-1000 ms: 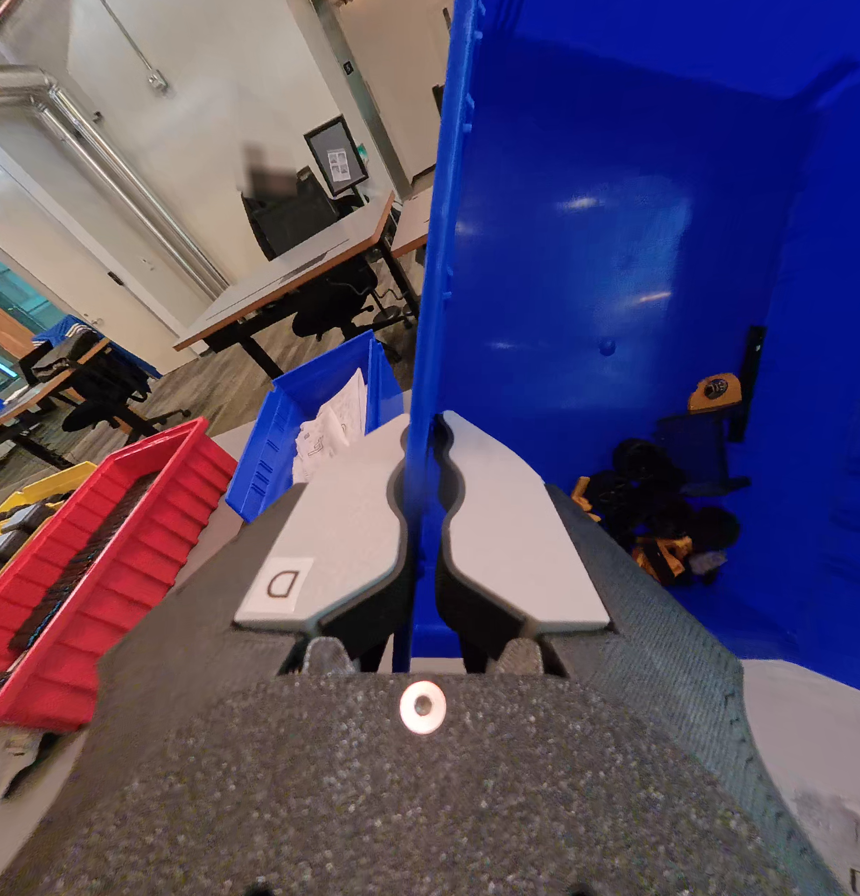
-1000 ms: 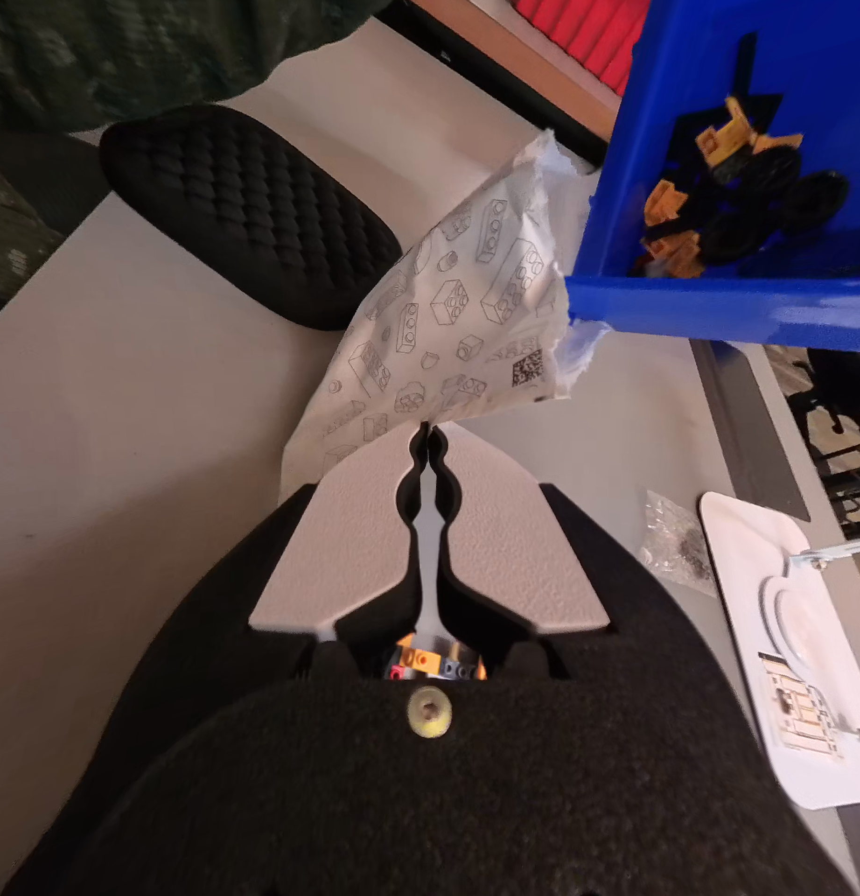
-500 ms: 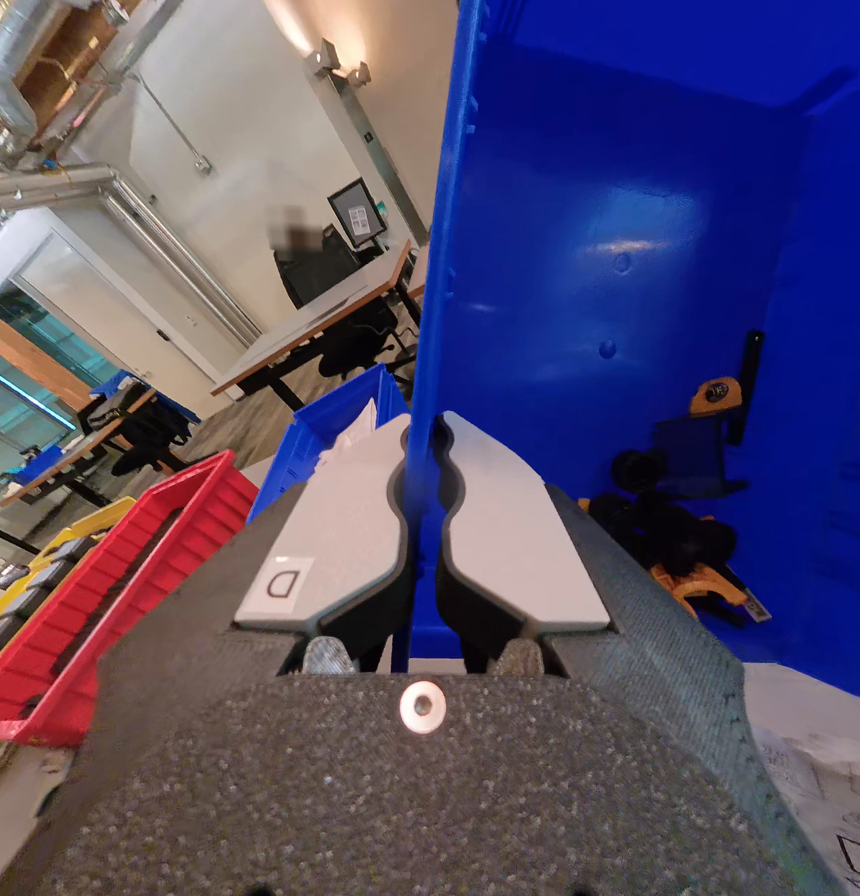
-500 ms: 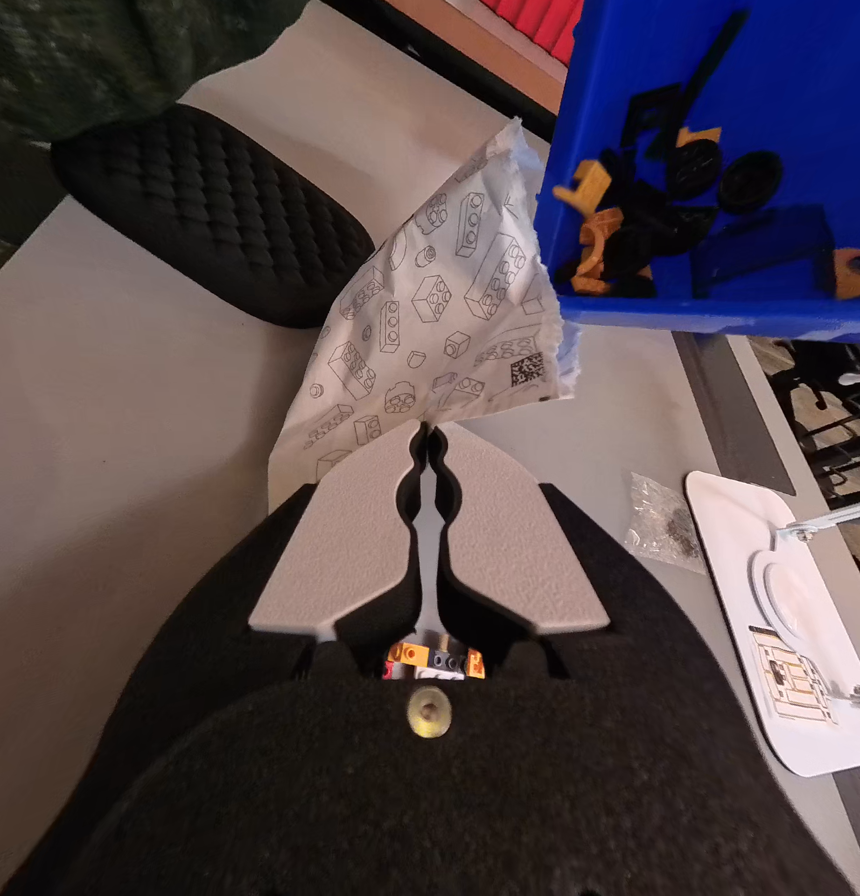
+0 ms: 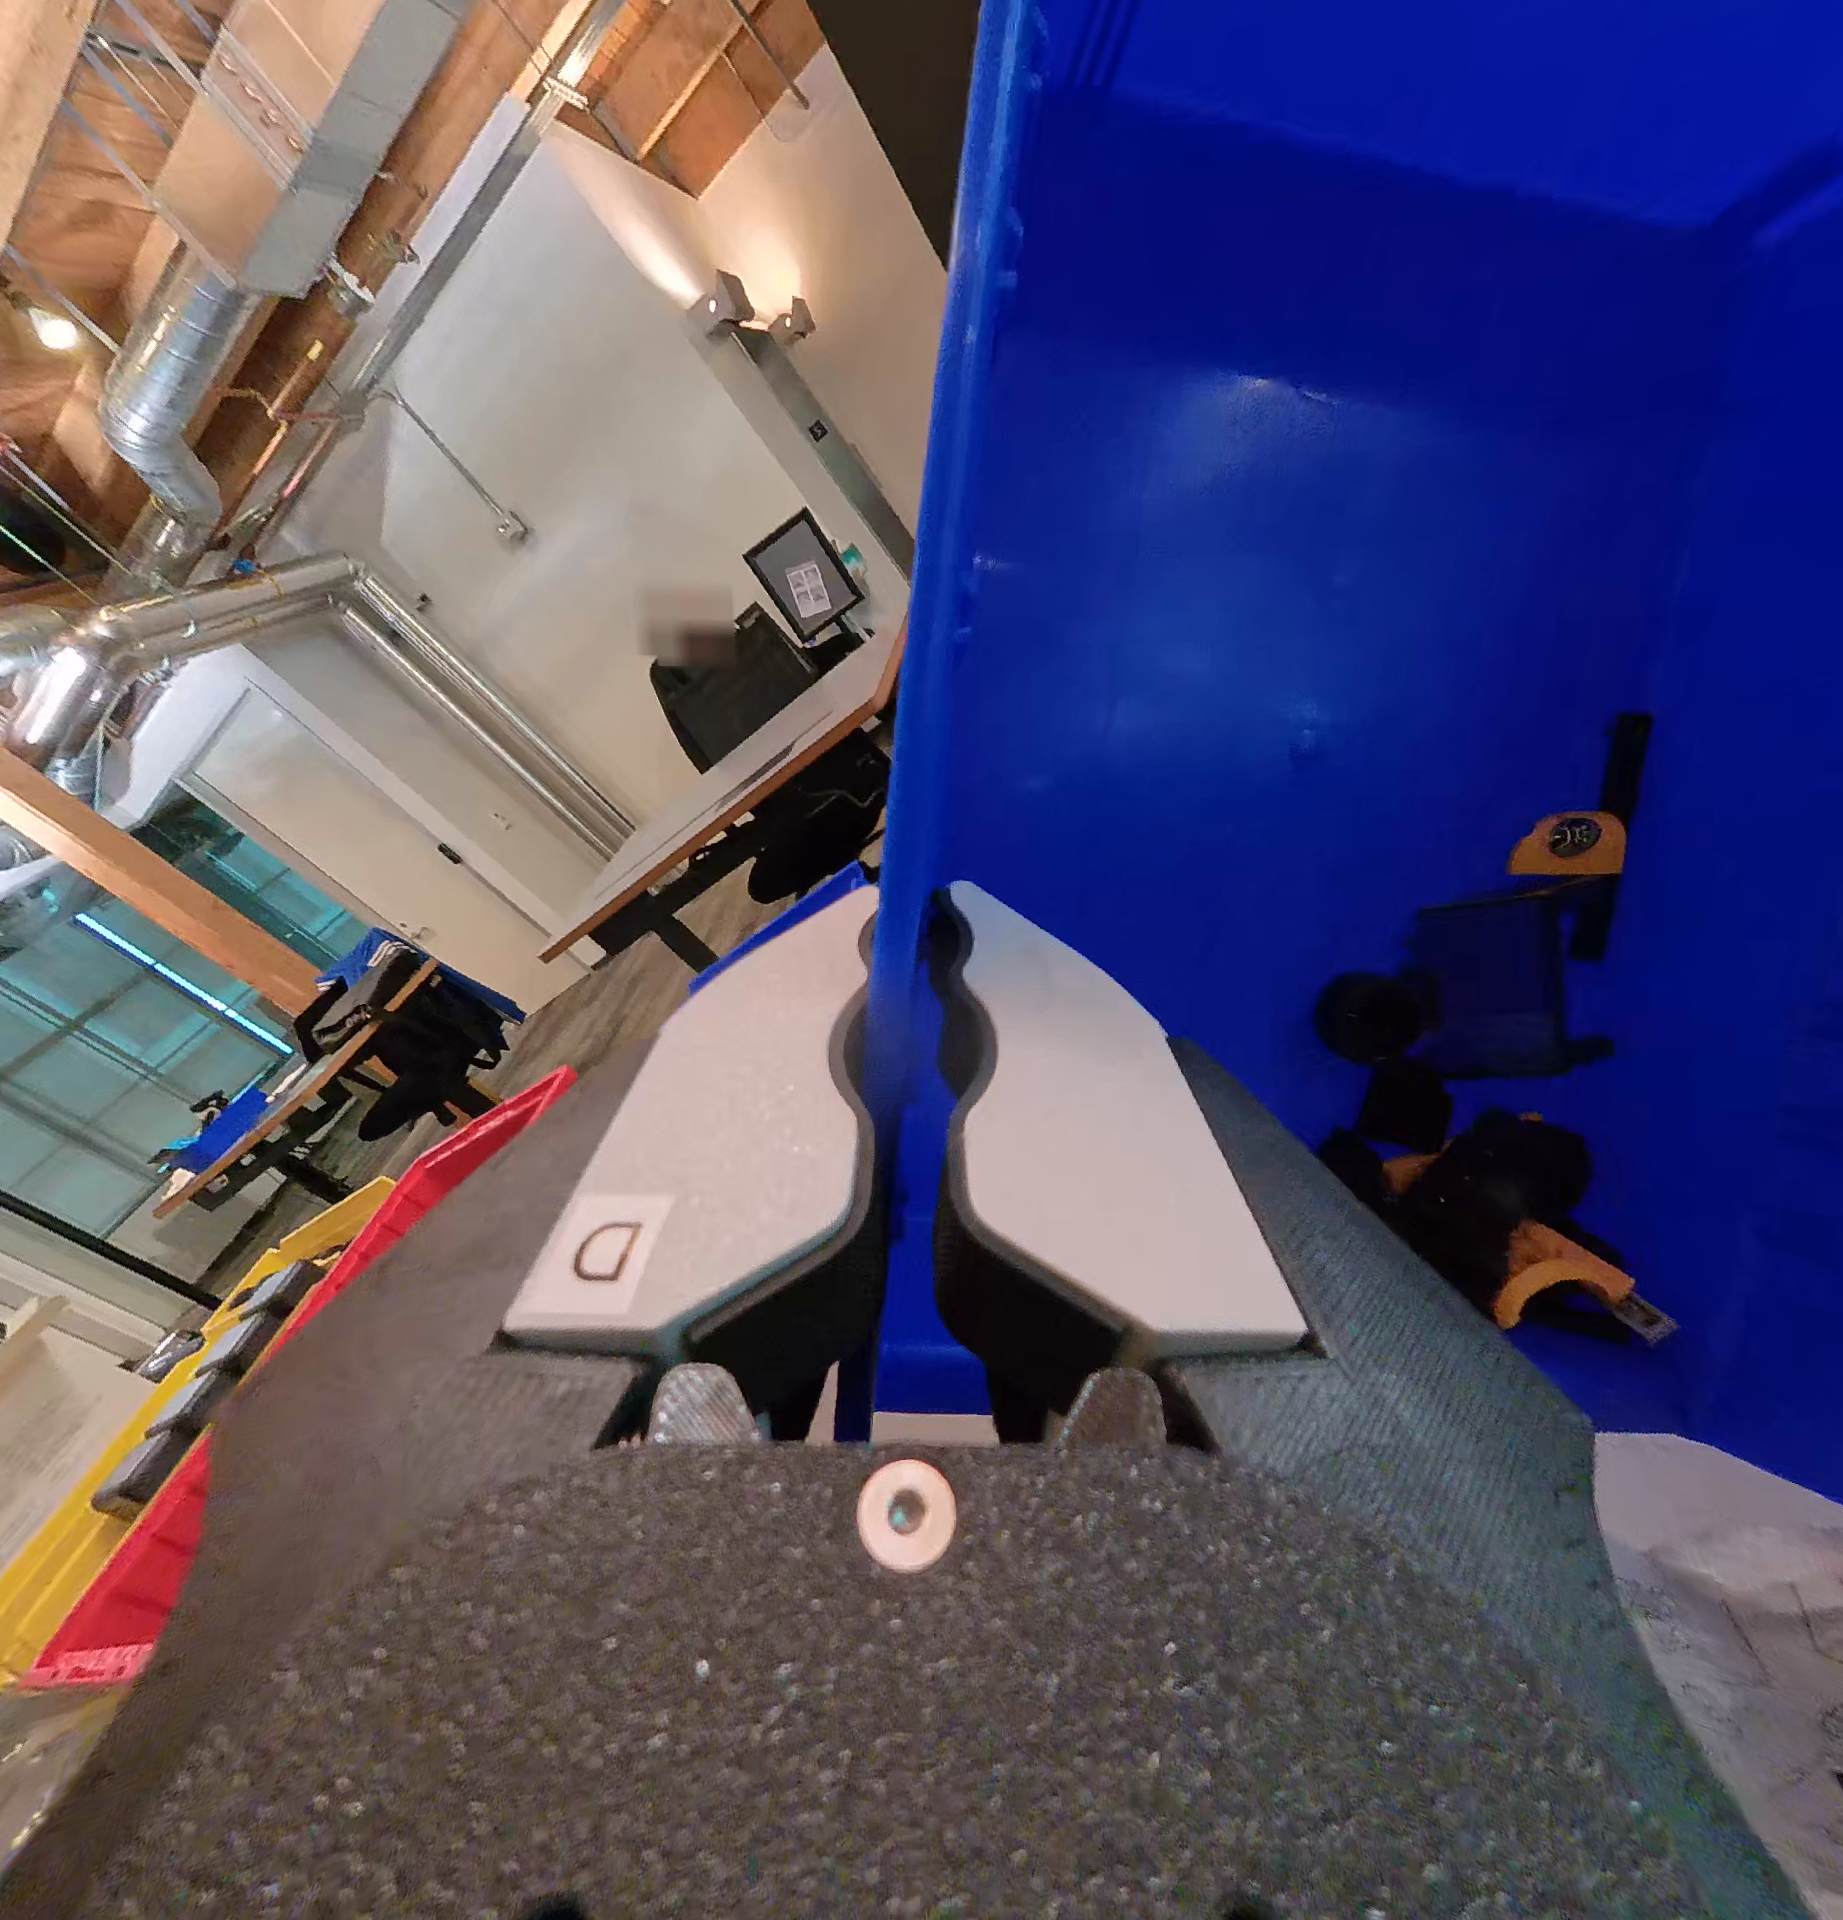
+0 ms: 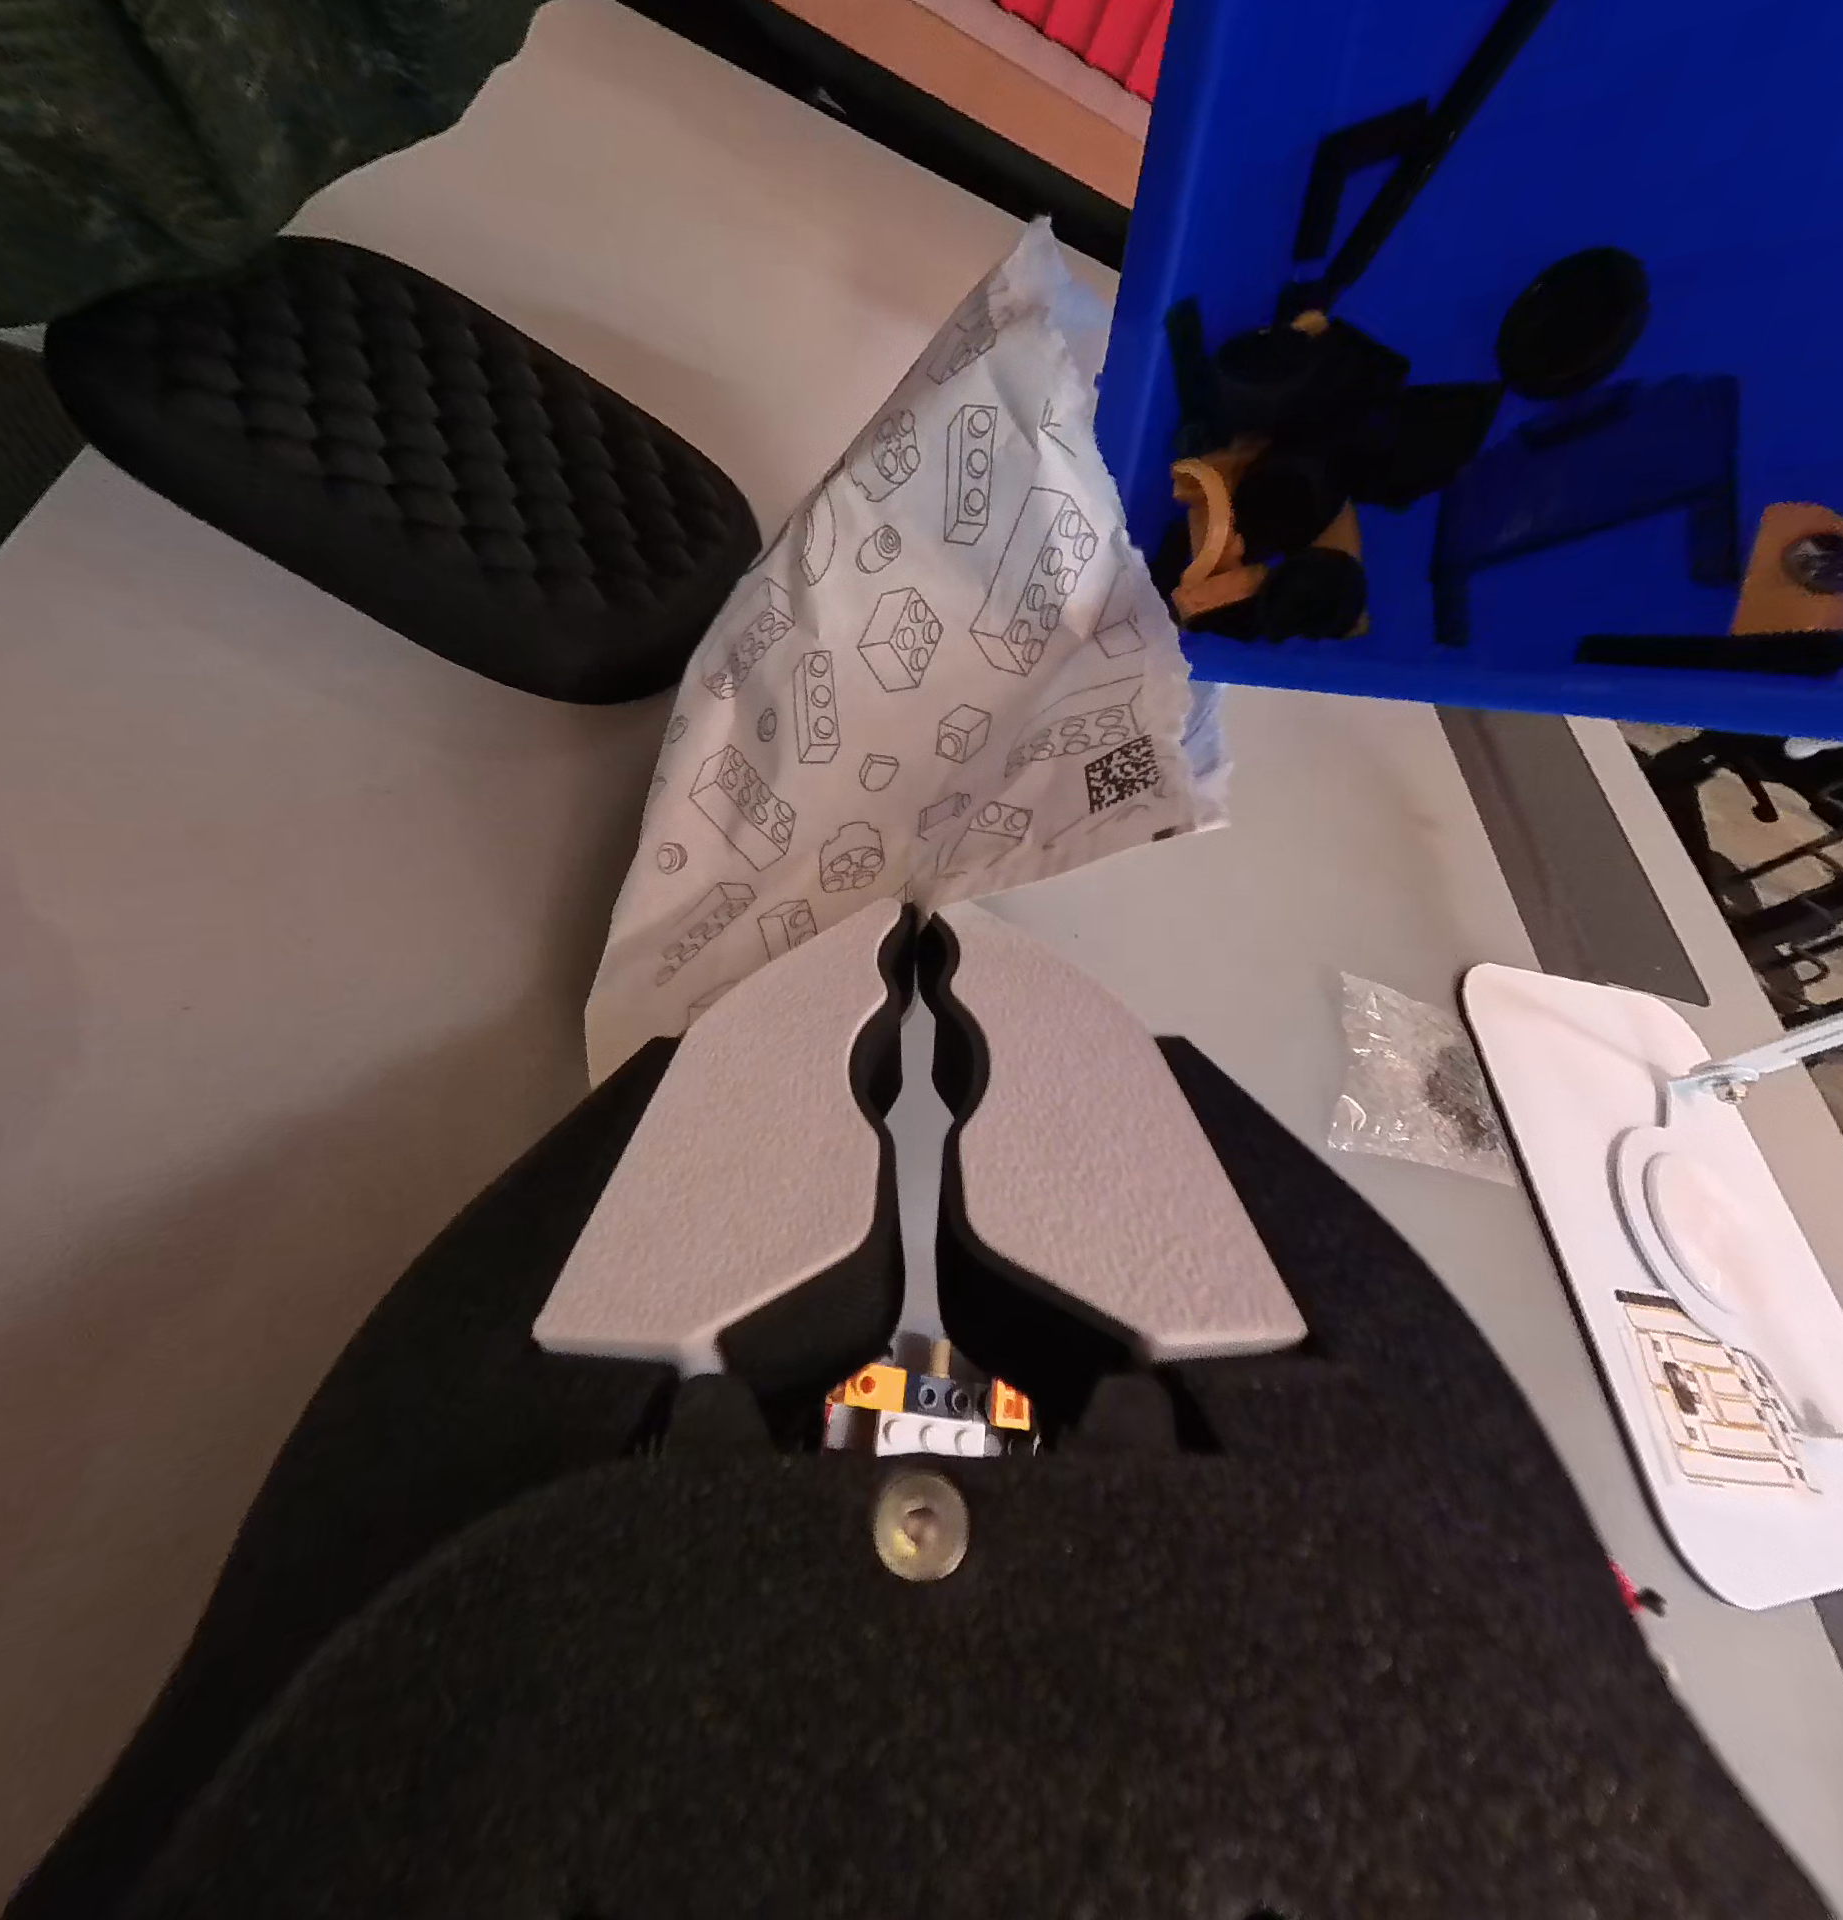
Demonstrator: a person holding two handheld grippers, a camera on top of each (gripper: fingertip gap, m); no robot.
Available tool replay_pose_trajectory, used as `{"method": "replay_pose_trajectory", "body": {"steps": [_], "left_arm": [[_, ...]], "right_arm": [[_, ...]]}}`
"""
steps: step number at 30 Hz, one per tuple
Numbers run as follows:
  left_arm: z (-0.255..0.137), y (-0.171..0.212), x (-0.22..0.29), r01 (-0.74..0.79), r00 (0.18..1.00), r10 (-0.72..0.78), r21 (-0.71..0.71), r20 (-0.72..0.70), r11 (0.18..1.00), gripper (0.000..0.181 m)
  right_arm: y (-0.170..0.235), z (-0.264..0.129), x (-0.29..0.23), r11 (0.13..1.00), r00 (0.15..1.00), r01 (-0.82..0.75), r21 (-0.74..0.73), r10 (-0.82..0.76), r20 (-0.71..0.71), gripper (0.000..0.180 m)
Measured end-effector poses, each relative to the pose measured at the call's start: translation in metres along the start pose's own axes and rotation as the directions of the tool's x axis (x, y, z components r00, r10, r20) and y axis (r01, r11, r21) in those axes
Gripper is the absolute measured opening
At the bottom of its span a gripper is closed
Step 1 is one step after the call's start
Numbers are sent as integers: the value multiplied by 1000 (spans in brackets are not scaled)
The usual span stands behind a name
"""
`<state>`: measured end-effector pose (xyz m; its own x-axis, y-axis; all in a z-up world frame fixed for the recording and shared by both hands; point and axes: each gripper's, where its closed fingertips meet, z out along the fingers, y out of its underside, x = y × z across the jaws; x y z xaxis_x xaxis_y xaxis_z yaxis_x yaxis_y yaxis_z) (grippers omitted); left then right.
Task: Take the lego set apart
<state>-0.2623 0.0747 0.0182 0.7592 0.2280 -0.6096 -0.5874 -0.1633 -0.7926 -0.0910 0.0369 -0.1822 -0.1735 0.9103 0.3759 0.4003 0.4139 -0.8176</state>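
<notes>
My left gripper [image 5: 909, 914] is shut on the side wall of a blue bin [image 5: 1260, 623] and holds it tipped steeply. Loose black and orange lego pieces [image 5: 1468, 1174] lie piled in the bin's low corner. In the right wrist view the same bin [image 6: 1312, 125] hangs at the upper right with its lego pieces [image 6: 1281, 499] near the lip. My right gripper [image 6: 915, 914] is shut on the edge of a white paper bag [image 6: 917, 665] printed with brick drawings, its mouth against the bin's lip. A small lego assembly [image 6: 932, 1408] shows below the right fingers.
A black textured pad [image 6: 397, 468] lies on the grey table [image 6: 221, 883] to the left. A clear plastic bag [image 6: 1416, 1081] and a white tray [image 6: 1665, 1299] lie to the right. Red [image 5: 304, 1382] and yellow [image 5: 96, 1496] bins stand at the left.
The blue bin has been tipped up further and moved closer to the paper bag. The lego pieces inside have slid toward its low corner. Both grippers have kept their hold.
</notes>
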Motion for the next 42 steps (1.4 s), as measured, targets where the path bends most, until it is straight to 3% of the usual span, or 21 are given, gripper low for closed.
{"method": "replay_pose_trajectory", "body": {"steps": [1, 20, 42], "left_arm": [[0, -1, 0, -3, 1000, 3, 2, 1, 1000, 6], [9, -19, 6, -191, 982, 191, 34, 5, 981, 7], [-1, -26, 0, -175, 983, 167, 126, 75, 976, 6]], "right_arm": [[0, 0, 1, 1000, 1000, -7, -2, 7, -1, 0], [3, 5, 12, 997, 997, -77, -4, 76, -9, 0], [5, 4, 16, 999, 998, -44, -10, 43, -37, 0]]}}
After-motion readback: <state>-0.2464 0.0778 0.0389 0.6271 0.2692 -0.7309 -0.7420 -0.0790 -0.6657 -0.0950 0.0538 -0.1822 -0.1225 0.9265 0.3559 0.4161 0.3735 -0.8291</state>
